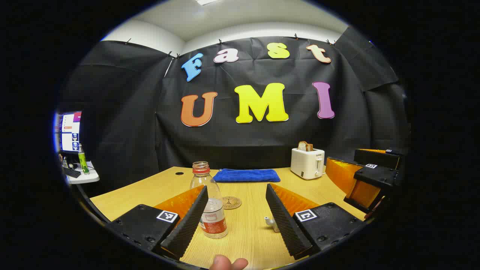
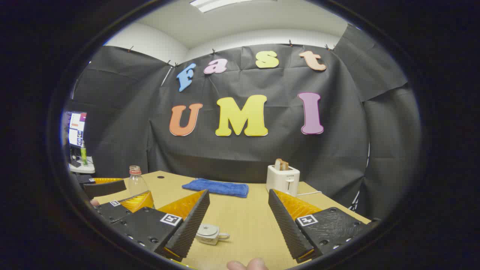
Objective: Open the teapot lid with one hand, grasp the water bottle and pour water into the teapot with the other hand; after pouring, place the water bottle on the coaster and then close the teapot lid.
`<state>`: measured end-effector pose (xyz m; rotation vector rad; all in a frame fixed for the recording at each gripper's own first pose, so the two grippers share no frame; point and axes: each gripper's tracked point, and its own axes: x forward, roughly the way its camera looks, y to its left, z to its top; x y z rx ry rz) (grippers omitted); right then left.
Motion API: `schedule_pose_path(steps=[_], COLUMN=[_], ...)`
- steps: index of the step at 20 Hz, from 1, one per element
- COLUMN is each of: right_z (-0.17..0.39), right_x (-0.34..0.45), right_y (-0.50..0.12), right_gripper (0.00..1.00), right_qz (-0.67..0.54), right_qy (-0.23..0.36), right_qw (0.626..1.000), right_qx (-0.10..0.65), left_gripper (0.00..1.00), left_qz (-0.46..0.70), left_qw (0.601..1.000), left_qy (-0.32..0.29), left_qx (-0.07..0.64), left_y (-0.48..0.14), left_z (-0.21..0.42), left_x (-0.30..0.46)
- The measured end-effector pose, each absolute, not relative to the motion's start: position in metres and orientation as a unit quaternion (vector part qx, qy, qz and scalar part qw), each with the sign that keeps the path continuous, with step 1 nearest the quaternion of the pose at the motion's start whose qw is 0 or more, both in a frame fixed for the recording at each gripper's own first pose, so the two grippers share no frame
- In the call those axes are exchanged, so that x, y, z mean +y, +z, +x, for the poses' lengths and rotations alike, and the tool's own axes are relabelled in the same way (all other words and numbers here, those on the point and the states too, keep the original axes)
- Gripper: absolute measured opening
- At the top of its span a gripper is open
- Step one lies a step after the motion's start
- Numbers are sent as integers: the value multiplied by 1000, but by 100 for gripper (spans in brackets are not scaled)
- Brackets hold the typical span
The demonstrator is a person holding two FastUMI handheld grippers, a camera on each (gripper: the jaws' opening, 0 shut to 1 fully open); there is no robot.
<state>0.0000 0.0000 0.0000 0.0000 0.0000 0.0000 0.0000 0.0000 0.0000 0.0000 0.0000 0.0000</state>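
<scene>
An uncapped clear water bottle (image 1: 210, 204) with a red label stands on the wooden table, between the fingers of my open left gripper (image 1: 237, 190) and close against its left finger. Just behind it lies a round cork coaster (image 1: 231, 202). The small pale teapot (image 2: 209, 233), lid on and handle to the right, sits low between the fingers of my open right gripper (image 2: 238, 195), near its left finger. In the left gripper view only the teapot's spout (image 1: 270, 222) peeks out beside the right finger. The bottle (image 2: 136, 183) and left gripper (image 2: 138, 193) appear at the left of the right gripper view.
A folded blue towel (image 1: 246, 175) lies at the table's back, with a white toaster (image 1: 307, 163) holding bread to its right. My right gripper (image 1: 343, 157) is at the table's right side. A monitor (image 1: 69, 131) and green bottle (image 1: 83, 161) stand on a side shelf.
</scene>
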Motion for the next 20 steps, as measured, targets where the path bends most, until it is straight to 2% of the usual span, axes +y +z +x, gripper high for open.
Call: schedule_pose_path(steps=[3,20], right_z=[1,6], right_x=[4,13], right_y=[-2,-16], right_gripper=[97,95], right_qz=[3,15], right_qy=[5,21], right_qw=[1000,1000], right_qx=[3,18], left_gripper=[97,97], left_qz=[-1,8], left_qw=[1000,1000], left_qy=[6,12], left_qx=[3,4], left_y=[-1,1], left_z=[2,1], left_x=[5,10])
